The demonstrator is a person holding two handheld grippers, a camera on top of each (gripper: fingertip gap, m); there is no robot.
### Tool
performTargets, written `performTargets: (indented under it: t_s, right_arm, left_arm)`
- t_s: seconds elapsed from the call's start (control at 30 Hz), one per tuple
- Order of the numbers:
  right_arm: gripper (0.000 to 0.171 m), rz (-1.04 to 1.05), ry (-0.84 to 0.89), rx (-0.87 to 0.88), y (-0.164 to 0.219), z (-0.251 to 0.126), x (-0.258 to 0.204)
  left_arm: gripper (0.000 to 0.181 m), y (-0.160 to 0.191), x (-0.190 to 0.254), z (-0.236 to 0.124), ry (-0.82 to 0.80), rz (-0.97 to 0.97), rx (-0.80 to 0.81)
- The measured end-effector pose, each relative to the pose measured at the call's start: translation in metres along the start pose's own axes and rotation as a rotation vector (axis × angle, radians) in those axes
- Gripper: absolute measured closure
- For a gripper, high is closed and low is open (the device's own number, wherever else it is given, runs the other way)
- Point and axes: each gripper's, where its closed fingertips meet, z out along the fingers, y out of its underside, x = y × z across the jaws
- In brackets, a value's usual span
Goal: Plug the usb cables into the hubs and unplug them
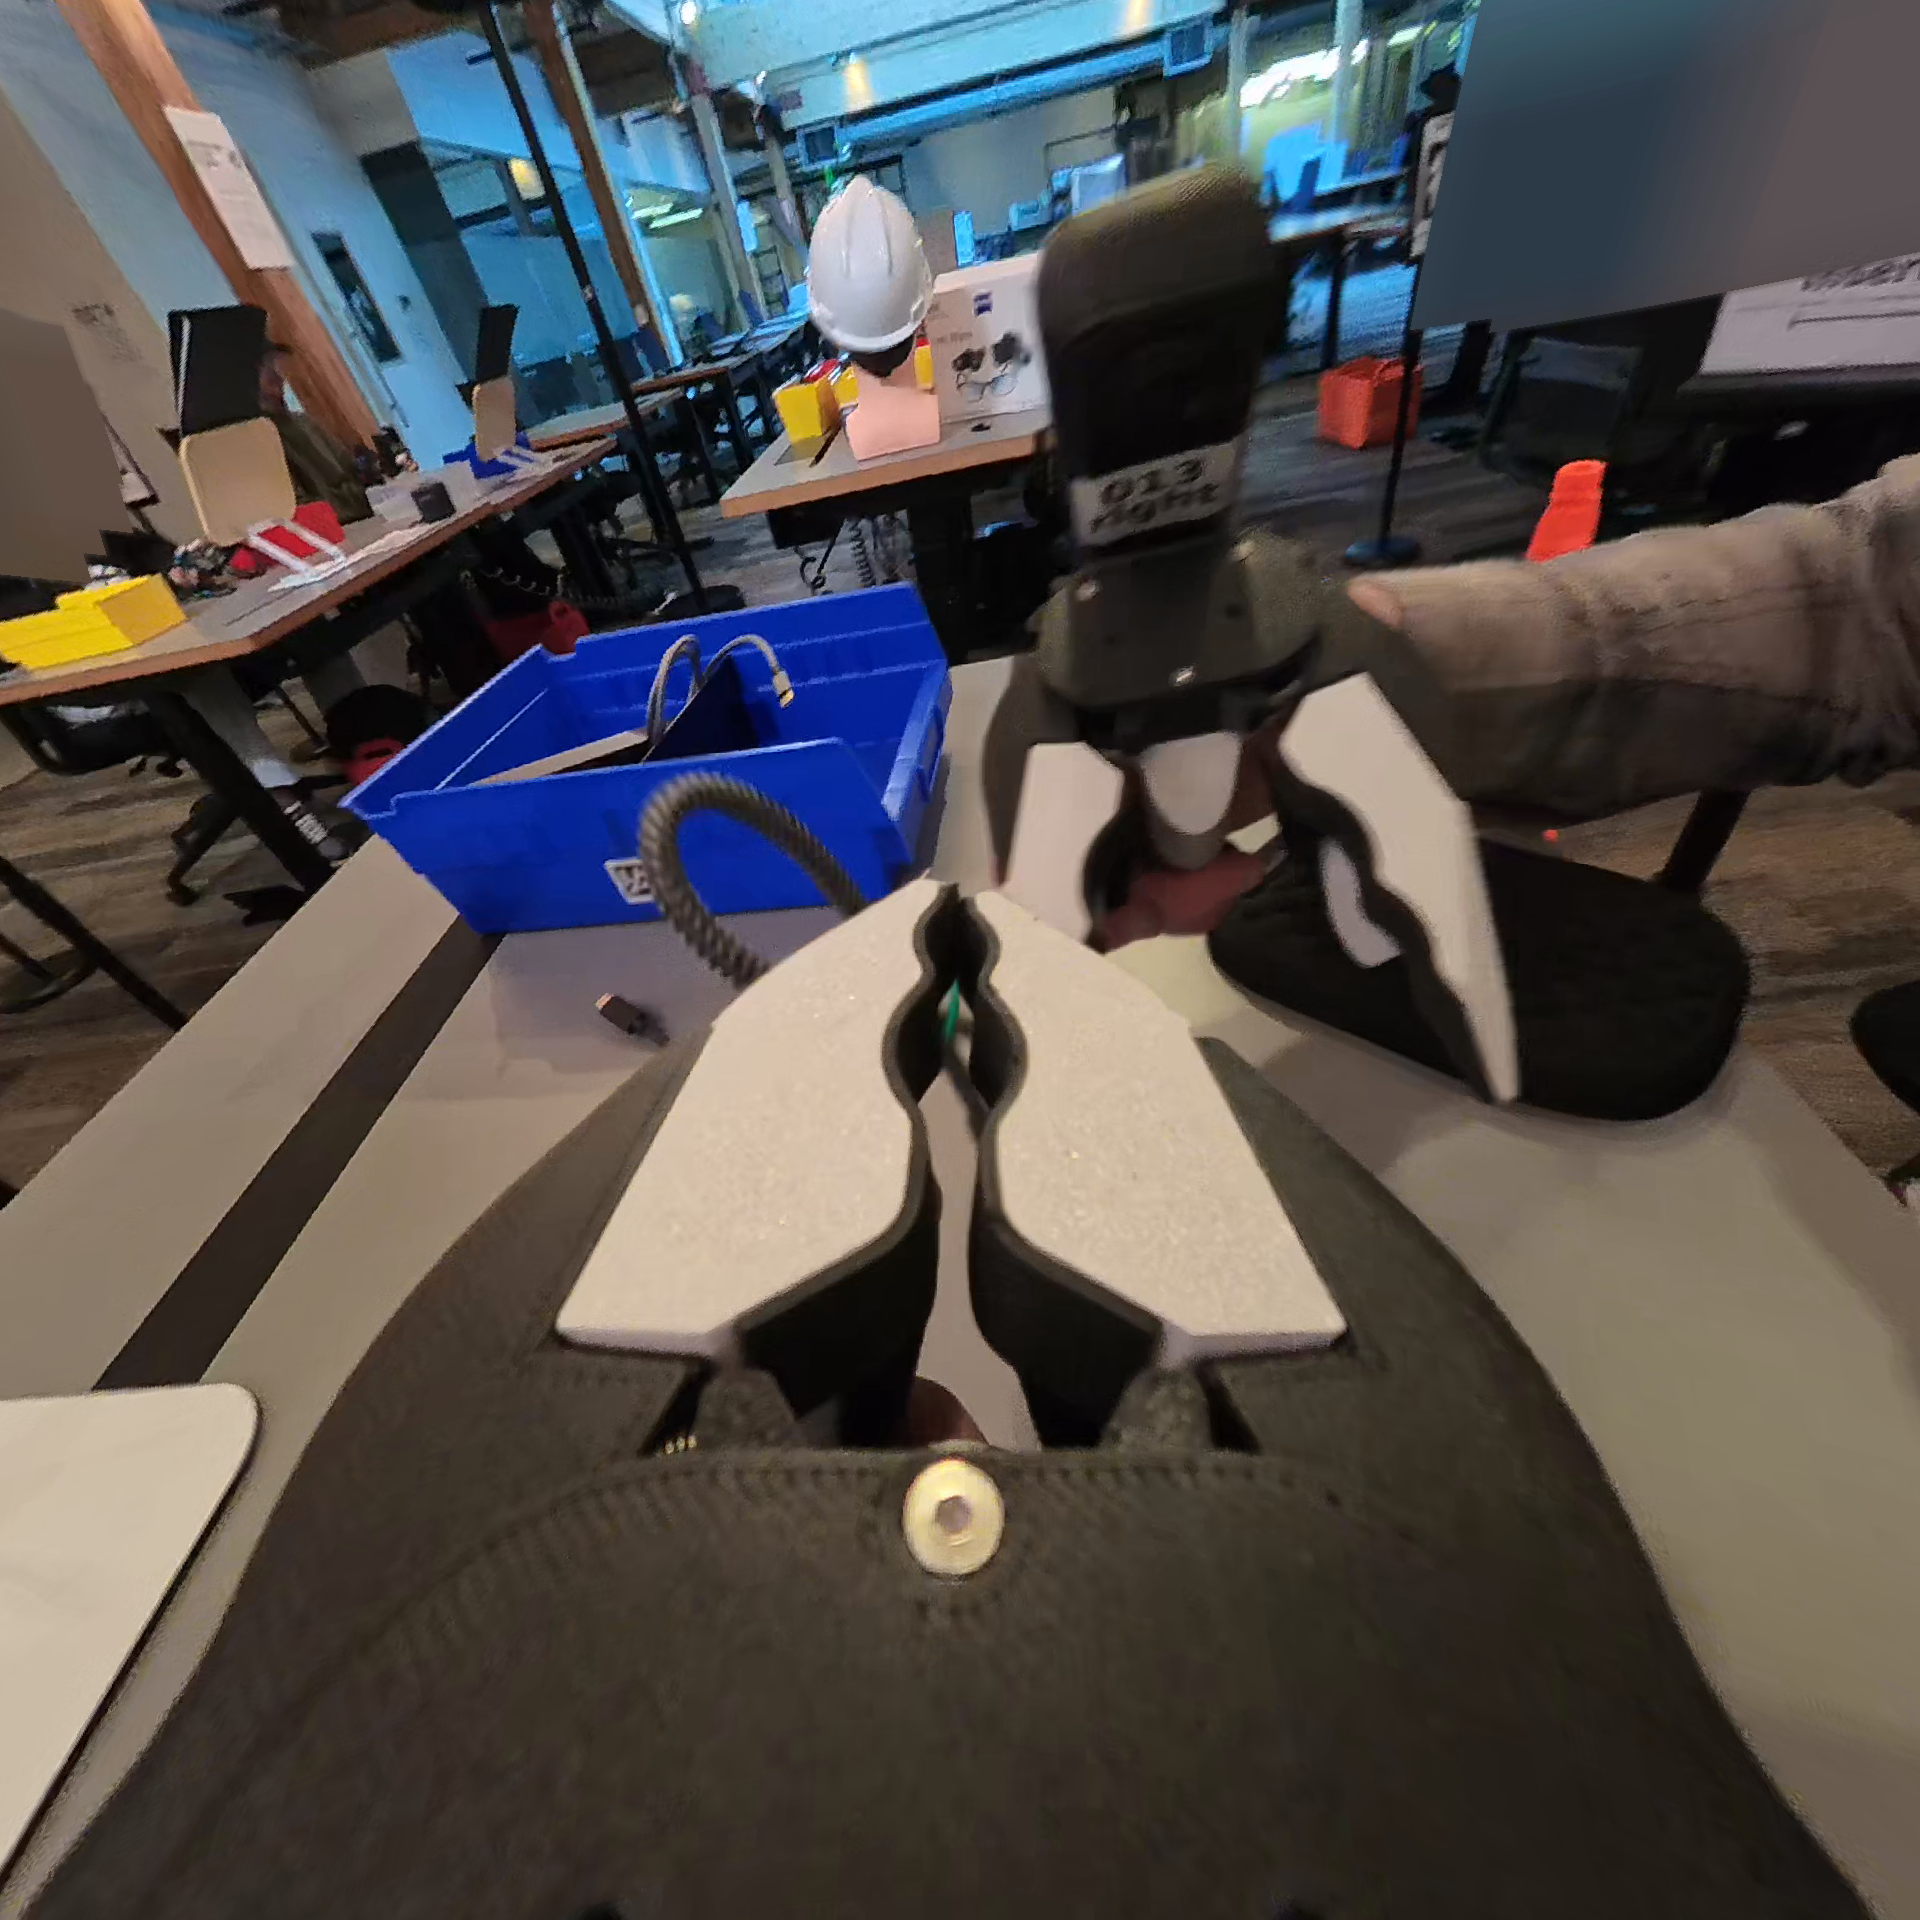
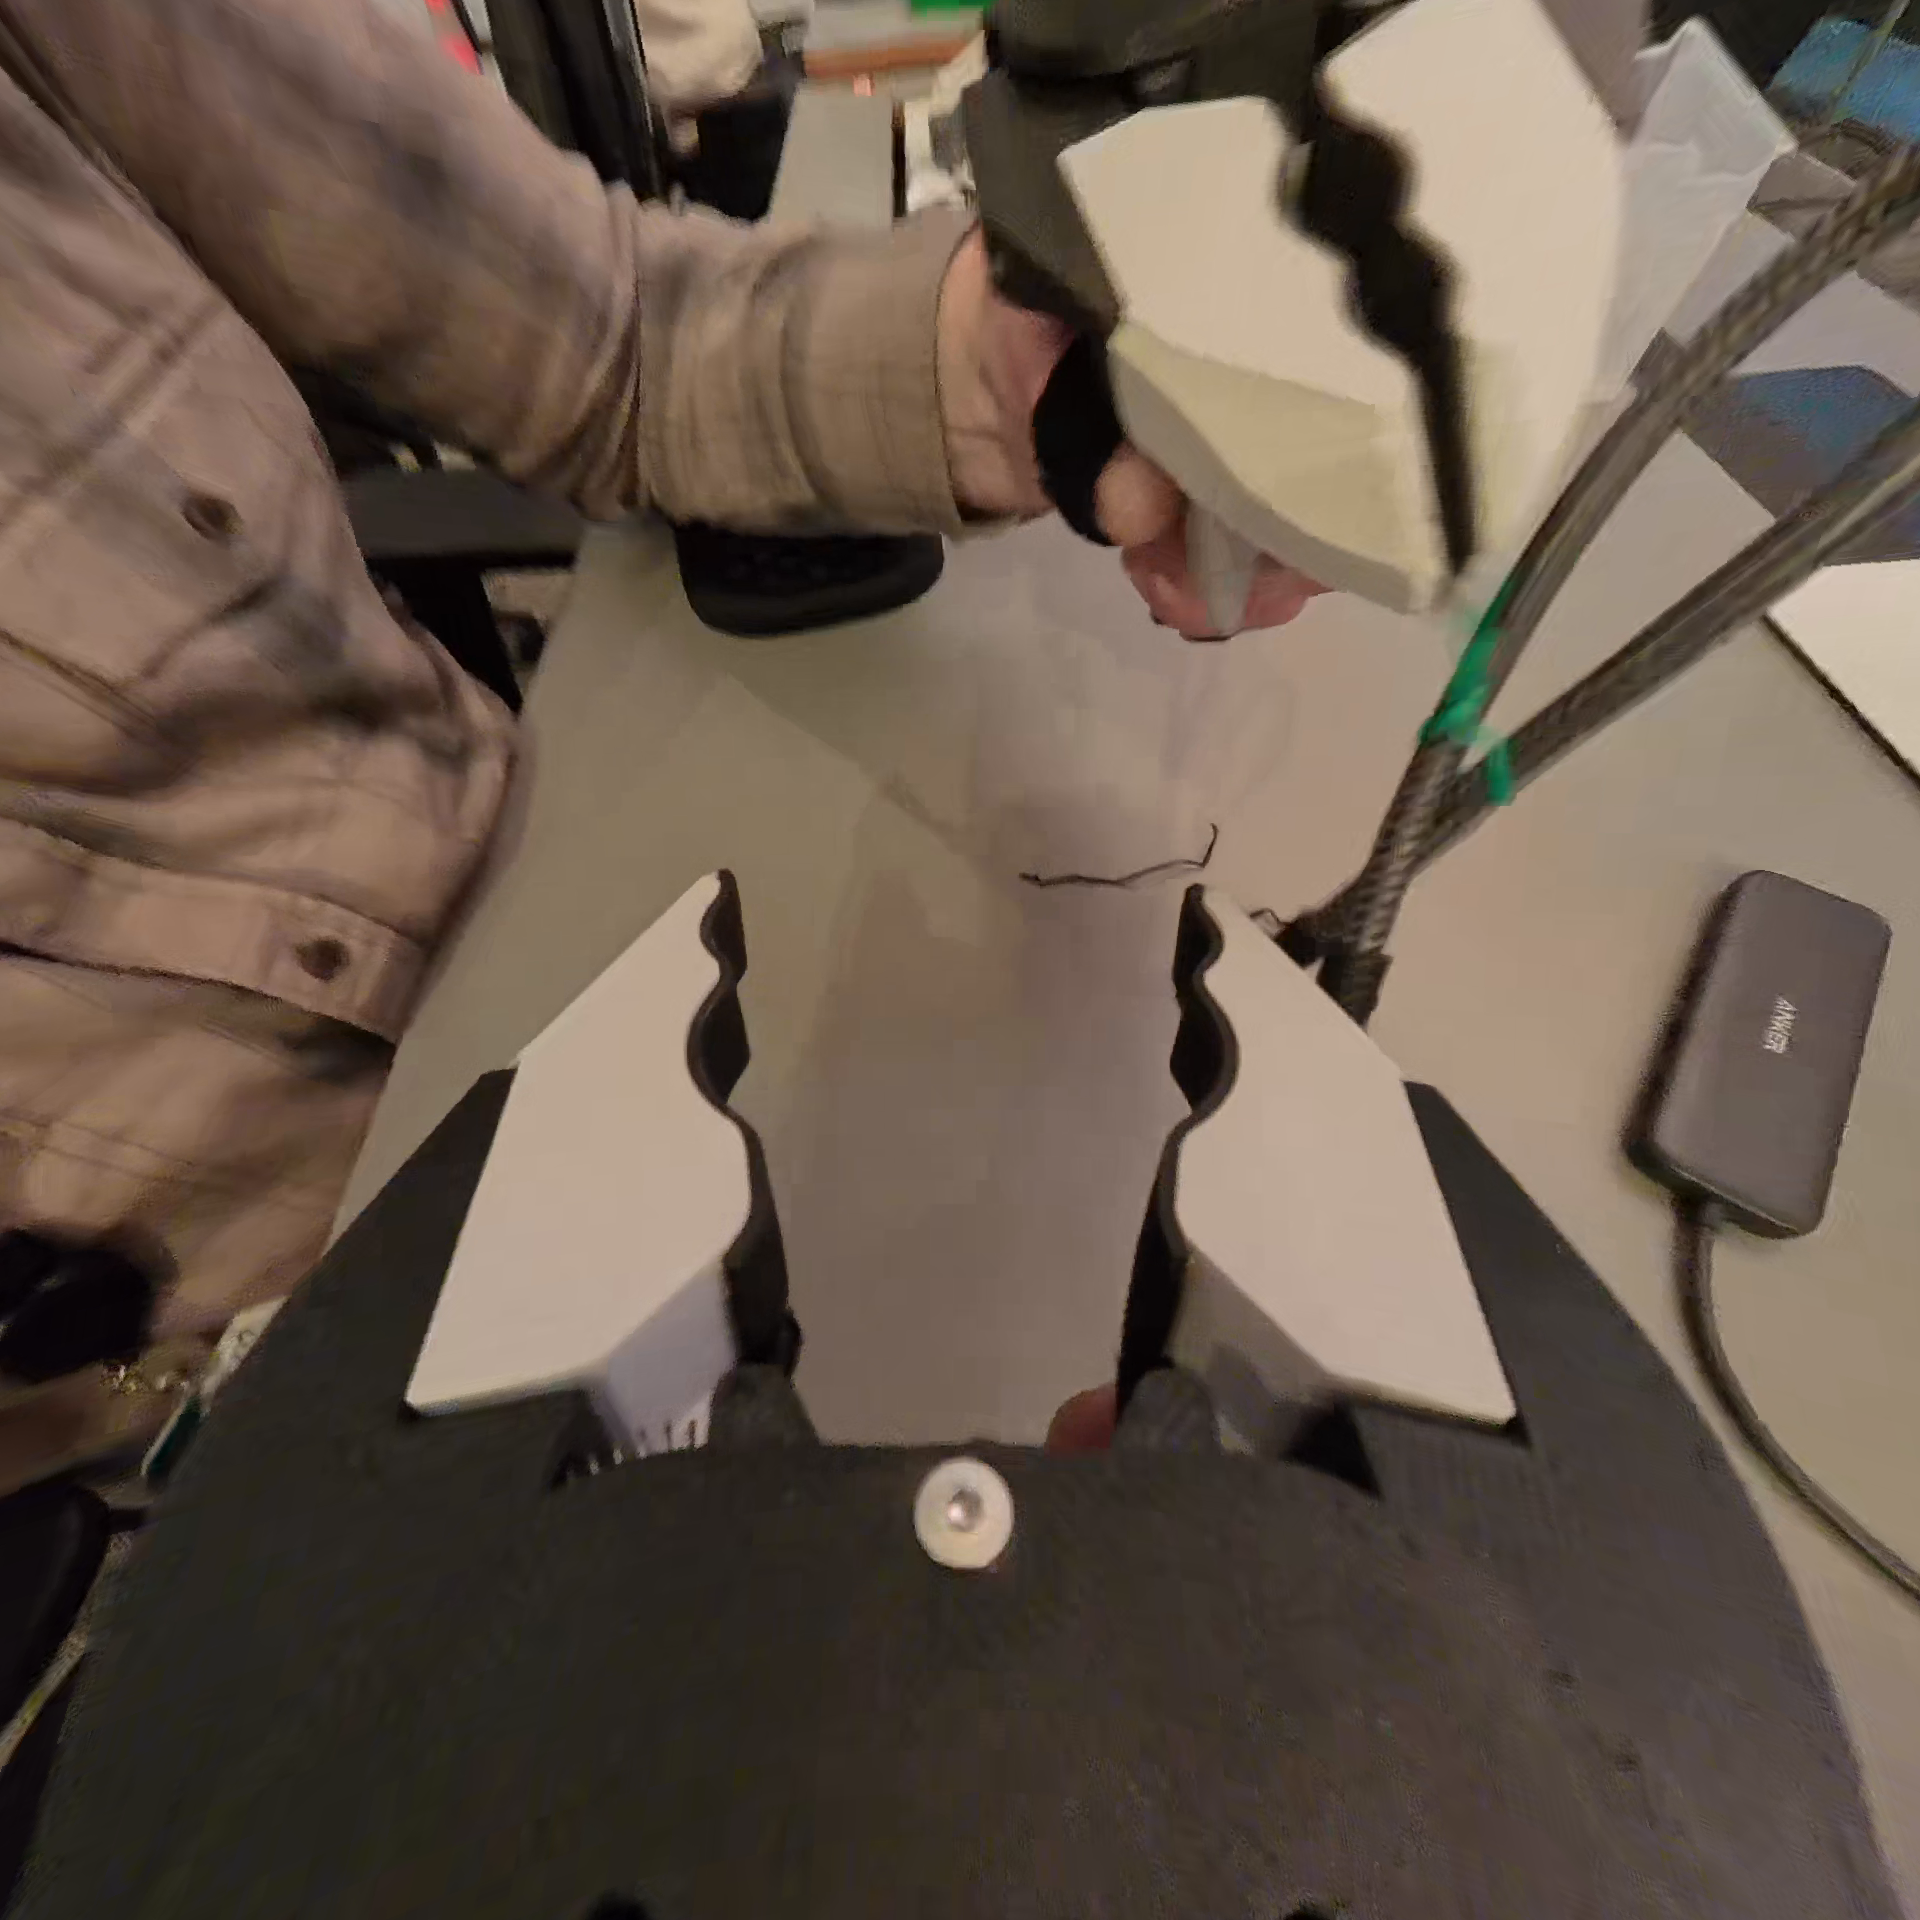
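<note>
While your left gripper [image 1: 961,925] pinches shut on the braided cable [image 1: 717,883], green tape just showing between its pads, the cable hangs lifted off the bench [image 1: 312,1049], probably so a plug end swings free to aim. One loose connector [image 1: 629,1016] lies near the far edge, just in front of the blue bin [image 1: 727,821]. Your right gripper [image 2: 961,904] stands wide and empty over bare bench, likely waiting to steady something. The dark hub [image 2: 1756,1049] rests flat beside its right finger, apart from it, its own lead trailing toward the near edge.
</note>
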Motion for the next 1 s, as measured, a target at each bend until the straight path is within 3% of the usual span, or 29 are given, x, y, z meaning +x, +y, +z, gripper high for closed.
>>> performTargets:
  t_s: [0.17,0.33,0.47,0.67,0.83,0.93,1.0]
  right_arm:
    - [0.074,0.098,-0.053,0.076,-0.005,0.003,0.01]
    - [0.075,0.126,-0.016,0.001,0.01,-0.01,0.017]
    - [0.078,0.125,0.079,-0.019,0.015,-0.043,0.021]
    - [0.089,0.182,0.269,-0.026,0.029,-0.089,0.036]
    - [0.086,0.173,0.331,-0.048,0.04,-0.097,0.032]
    - [0.089,0.184,0.309,-0.021,0.041,-0.093,0.025]
    - [0.088,0.178,0.303,-0.025,0.045,-0.091,0.022]
  left_arm:
    - [0.181,-0.004,0.02,0.002,0.094,0.028,0.017]
    - [0.181,0.024,0.013,0.002,0.123,-0.006,-0.099]
    - [0.181,0.058,-0.008,0.008,0.039,-0.051,-0.224]
    - [0.149,0.094,-0.015,0.038,0.015,-0.066,-0.472]
    - [0.126,0.136,-0.021,0.073,0.005,-0.1,-0.697]
    - [0.13,0.159,-0.026,0.087,-0.028,-0.124,-0.8]
    - [0.15,0.168,-0.025,0.094,-0.015,-0.157,-0.826]
